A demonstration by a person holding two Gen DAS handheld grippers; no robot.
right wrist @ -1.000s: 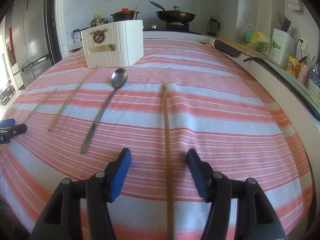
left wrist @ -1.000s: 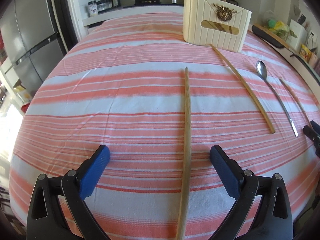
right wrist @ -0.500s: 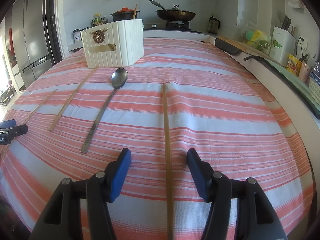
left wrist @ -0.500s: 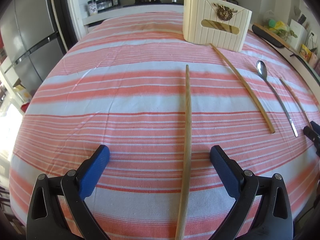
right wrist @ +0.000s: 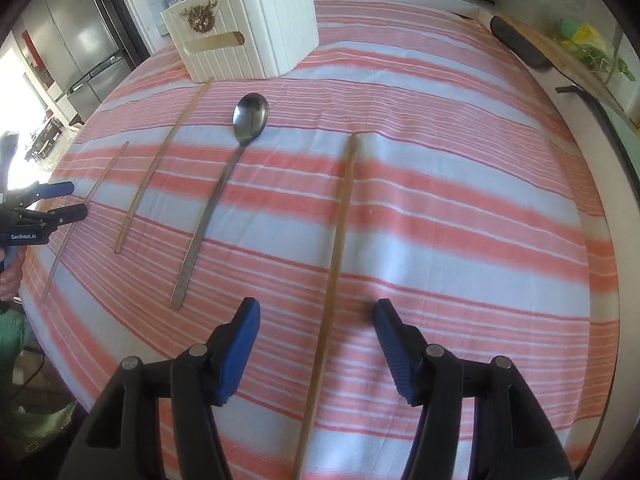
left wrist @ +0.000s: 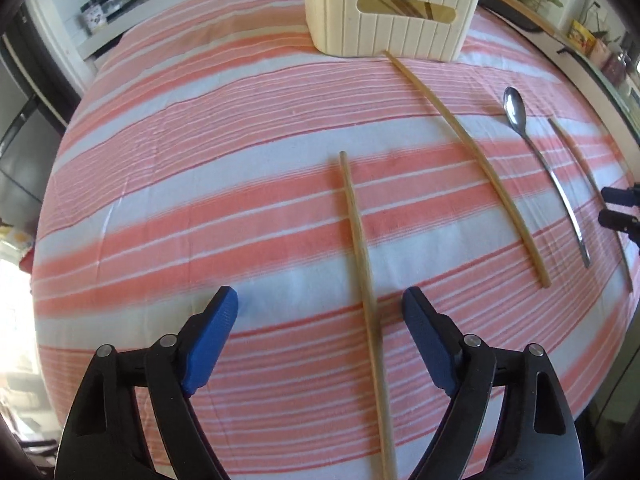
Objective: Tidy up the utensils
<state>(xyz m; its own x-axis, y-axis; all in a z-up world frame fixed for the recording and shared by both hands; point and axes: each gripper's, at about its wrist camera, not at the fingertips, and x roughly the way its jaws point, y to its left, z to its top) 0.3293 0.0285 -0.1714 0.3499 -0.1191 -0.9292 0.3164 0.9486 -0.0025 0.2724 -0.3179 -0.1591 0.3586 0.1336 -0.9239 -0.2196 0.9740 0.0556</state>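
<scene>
step: pre-grasp on both sides; nothing is being held yet, all loose utensils are lying flat on the striped surface (left wrist: pixel 168 184).
left gripper (left wrist: pixel 320 320): fingers standing wide open, straddling the near end of a wooden chopstick (left wrist: pixel 360 248); the stick is sitting off-centre, closer to the right finger.
right gripper (right wrist: pixel 316 324): fingers also spread open, straddling another chopstick (right wrist: pixel 340 232), roughly centred in the gap.
task things: second-from-left chopstick (left wrist: pixel 472 160) is running diagonally, far tip just beside the white holder box (left wrist: pixel 392 16); metal spoon (right wrist: pixel 224 196) is lying between that stick and the right gripper's stick, bowl pointing toward the box.
next move (judgement): each gripper is needing to drop to the cloth and pinch its stick, then lift and carry it to the box. Left should be shifting slightly right first, so the stick is not getting pushed sideways as the fingers come together.
risk: thin sticks flat on cloth, likely rolling or slipping out on the pinch.
left view only: box slot face-on, something gold-brown showing through it.
right view only: box's long side wall, spoon handle in full, the hand (right wrist: pixel 8 276) holding the left gripper.
</scene>
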